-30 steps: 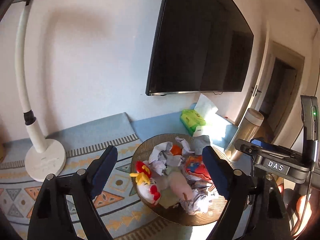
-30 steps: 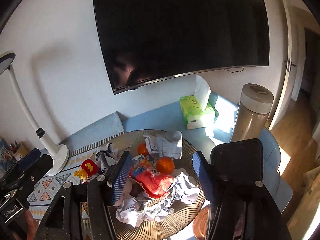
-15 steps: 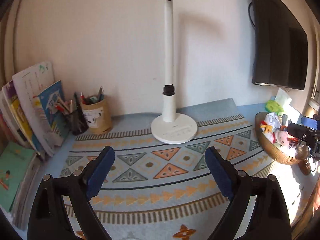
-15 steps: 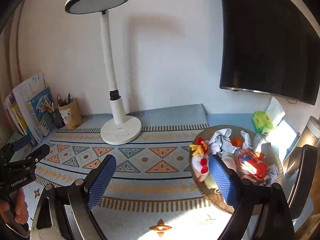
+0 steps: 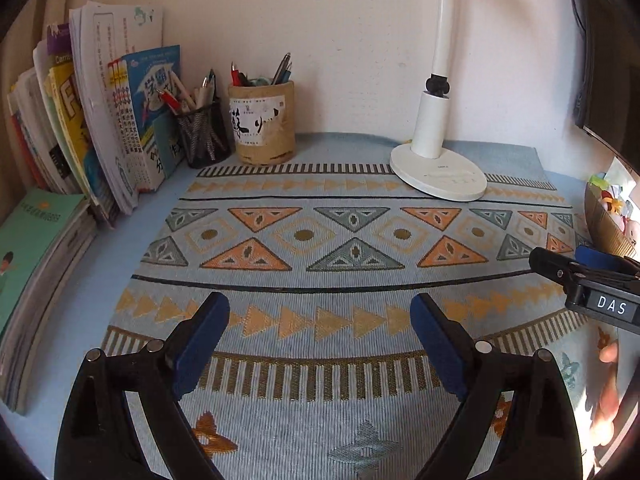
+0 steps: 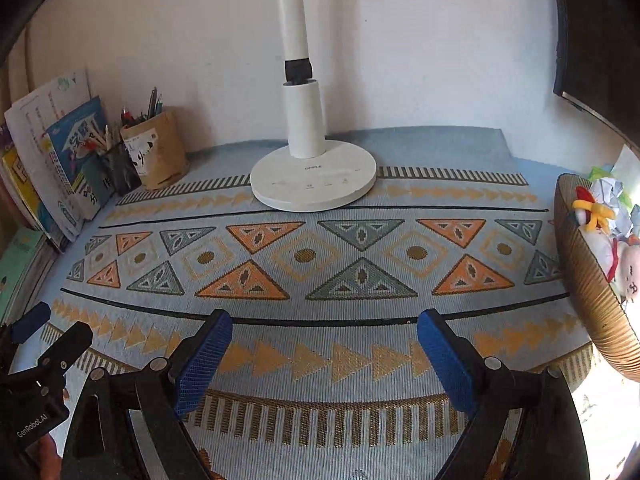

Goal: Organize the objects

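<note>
Two handheld grippers, black angular frames. Left gripper (image 5: 319, 312): dark blue ribbed pads on the fingers (image 5: 200, 336), silver round screws on the black linkage, lower frame. Right gripper (image 6: 324, 332): same build, blue textured pads, silver screws. White "DAS" label at right edge of left view; "GenRobot.AI" lettering lower left of right view.

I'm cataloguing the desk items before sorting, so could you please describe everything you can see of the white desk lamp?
The white desk lamp stands upright at the back of the patterned mat, near the wall. Its round, flat base looks like smooth plastic, with small printed marks and a brand name on top. A thick cylinder rises from the base to a black joint, then a slimmer white stem continues out of view, so the head is unseen. Only the mat touches it.
</note>
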Tool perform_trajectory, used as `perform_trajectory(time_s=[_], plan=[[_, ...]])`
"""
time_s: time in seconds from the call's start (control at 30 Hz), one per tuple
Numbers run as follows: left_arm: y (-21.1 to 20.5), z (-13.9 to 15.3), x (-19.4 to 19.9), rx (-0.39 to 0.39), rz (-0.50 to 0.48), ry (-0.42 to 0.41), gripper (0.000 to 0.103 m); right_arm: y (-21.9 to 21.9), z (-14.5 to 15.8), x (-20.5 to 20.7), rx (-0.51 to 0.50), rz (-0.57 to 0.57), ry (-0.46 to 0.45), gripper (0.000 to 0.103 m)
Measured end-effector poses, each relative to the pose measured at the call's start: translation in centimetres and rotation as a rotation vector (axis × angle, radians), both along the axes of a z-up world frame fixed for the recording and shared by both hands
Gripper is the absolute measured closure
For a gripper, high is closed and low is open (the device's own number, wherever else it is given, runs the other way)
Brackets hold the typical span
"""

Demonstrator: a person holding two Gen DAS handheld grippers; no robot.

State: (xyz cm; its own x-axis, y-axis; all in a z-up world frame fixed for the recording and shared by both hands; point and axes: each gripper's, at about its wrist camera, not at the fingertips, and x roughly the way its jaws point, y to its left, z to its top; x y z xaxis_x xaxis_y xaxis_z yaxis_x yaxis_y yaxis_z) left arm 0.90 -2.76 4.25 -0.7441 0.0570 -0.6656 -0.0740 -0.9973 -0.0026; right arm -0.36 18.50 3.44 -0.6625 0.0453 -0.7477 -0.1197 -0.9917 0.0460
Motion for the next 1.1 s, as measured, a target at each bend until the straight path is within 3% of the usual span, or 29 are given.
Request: perform_trajectory(time_s=[0.2, 0.33, 0.43, 0.6, 0.67, 1.1], plan=[[1.4, -2.2, -1.2, -0.045, -0.005, -0.053, 0.011, 1.6, -2.0, -0.5, -0.037, -0.024, -0.053, 0.01], [0.9, -3.0, -2.0, -0.05, 0.043, -0.117, 0.011, 2.4, -2.5, -0.8, -0.061, -0.045, -0.095, 0.01], [0.6, -3.6, -2.5, -0.039, 0.061, -0.167, 0.011, 2.4, -2.7, -0.7, -0.02, -0.048, -0.116, 0.01], [0.9, -4.0, -2.6, -0.053, 0.058, -0.189, 0.011, 1.7, -3.1, -0.8, 0.019, -0.008, -0.14, 0.0], [1.0, -4.1, -2.7, -0.053, 0.058, -0.203, 0.001, 1.6, -3.2, -0.9, 0.029, -0.013, -0.14, 0.0], [0.9, -4.1, -2.9, -0.019, 0.056, -0.222, 0.001, 1.6, -3.1, -1.0, 0.03, -0.015, -0.138, 0.0]])
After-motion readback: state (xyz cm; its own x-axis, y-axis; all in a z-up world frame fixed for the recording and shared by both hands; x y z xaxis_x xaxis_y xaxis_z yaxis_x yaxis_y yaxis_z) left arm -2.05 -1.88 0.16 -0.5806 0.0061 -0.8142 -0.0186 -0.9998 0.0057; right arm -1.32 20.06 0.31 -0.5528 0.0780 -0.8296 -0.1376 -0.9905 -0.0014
